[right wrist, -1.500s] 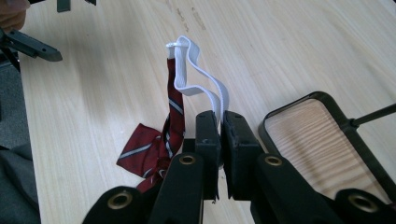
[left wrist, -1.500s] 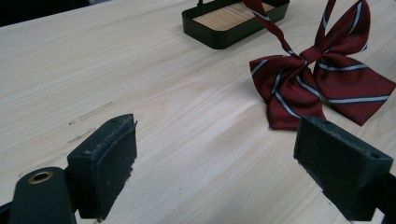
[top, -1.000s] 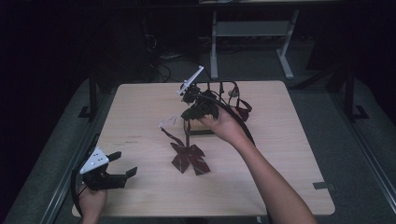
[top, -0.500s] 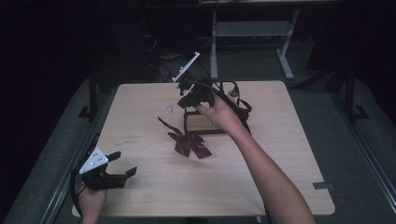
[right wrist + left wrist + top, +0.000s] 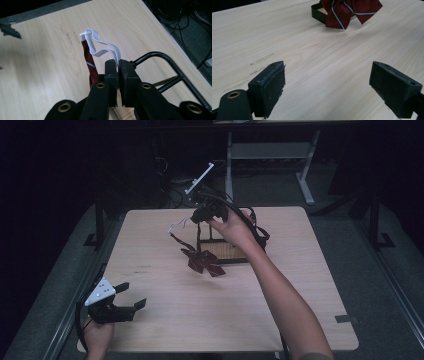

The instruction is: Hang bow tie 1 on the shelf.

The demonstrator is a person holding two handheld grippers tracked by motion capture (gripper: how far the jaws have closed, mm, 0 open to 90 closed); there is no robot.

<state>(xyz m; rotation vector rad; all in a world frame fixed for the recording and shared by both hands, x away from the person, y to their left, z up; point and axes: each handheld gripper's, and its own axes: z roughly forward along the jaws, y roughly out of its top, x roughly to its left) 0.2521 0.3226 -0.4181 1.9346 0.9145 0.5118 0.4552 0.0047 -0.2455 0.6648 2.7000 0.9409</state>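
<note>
Your right hand-held gripper clenches the bow tie's white strap, lifted near the table's far edge; placing remains, and your left hand-held gripper is released.

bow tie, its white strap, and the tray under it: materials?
Bow tie: woven fabric, dark red with pale stripes, soft folds. White strap: looks like flat elastic band, matte, curling, pinched in the right hand-held gripper. Tray: black rim, likely metal or plastic; slatted pale base, maybe bamboo.

High view: we look forward and down over the whole counter. Left tool view: low, close above the boards, facing the bow tie. Right tool view: raised, looking down along its jaws. All three share counter and bow tie.
</note>
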